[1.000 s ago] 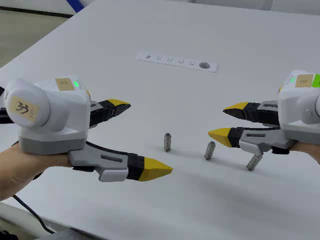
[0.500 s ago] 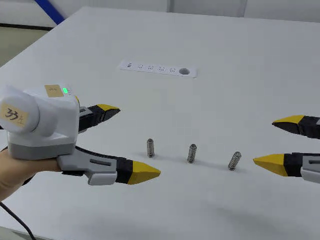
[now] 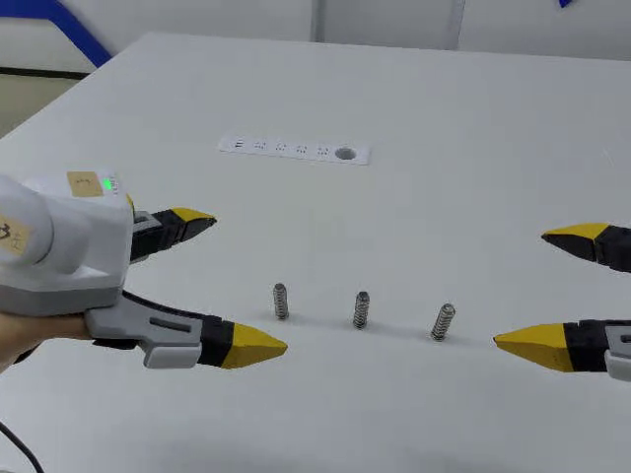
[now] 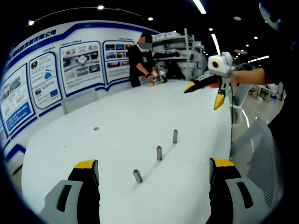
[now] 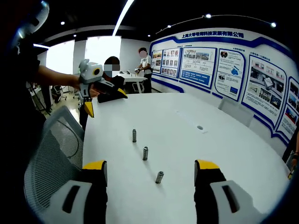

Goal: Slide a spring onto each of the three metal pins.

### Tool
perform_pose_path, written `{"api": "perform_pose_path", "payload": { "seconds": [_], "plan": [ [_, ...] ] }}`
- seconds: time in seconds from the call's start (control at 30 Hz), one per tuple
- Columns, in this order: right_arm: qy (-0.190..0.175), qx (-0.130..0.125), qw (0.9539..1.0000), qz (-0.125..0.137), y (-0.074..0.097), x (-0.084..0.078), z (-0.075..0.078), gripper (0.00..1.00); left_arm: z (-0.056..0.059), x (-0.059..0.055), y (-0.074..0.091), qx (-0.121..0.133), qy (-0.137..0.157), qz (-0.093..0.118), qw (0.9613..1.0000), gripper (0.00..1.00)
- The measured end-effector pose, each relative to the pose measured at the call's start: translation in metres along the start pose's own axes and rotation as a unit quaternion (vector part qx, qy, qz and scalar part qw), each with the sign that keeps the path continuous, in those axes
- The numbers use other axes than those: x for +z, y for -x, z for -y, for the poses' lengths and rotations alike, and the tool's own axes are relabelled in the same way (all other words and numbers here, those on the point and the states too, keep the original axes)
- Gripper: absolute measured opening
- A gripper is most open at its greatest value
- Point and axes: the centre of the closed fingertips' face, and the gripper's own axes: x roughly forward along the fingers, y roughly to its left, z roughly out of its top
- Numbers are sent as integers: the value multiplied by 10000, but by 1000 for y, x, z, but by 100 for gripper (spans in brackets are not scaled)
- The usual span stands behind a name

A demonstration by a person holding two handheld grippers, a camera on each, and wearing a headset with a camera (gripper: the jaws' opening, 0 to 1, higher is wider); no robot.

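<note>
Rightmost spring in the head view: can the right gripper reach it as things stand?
Probably yes: the right gripper, jaws open, faces the rightmost spring across bare table, with nothing between them.

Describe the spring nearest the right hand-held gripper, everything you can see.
The spring is a small silvery metal coil standing on the white table, at the right end of a row of three. It leans, its top tipped to the right in the head view, while the middle spring stands straighter. Only the table touches it. The right hand-held gripper hangs open beside it, clear of it. Whether a pin runs inside is too small to tell.
</note>
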Motion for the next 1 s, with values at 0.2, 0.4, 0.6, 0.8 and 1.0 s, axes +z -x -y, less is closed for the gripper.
{"api": "perform_pose_path", "payload": {
  "seconds": [0.2,0.4,0.6,0.8,1.0],
  "plan": [
    [22,-2,10000,-71,-2,-3,-1,79,-7,2,2,99,86,31,9999,100],
    [11,3,10000,-78,-4,-2,-1,81,-9,8,2,113,113,98,9998,100],
    [-6,97,9998,-197,-9,-9,-7,81,-11,7,3,147,269,157,9994,100],
    [-58,133,9996,-240,-11,-13,-11,81,-13,4,5,174,347,148,9991,100],
    [-82,95,9996,-240,-10,-13,-9,81,-13,7,6,166,473,253,9984,100]
  ]
}}
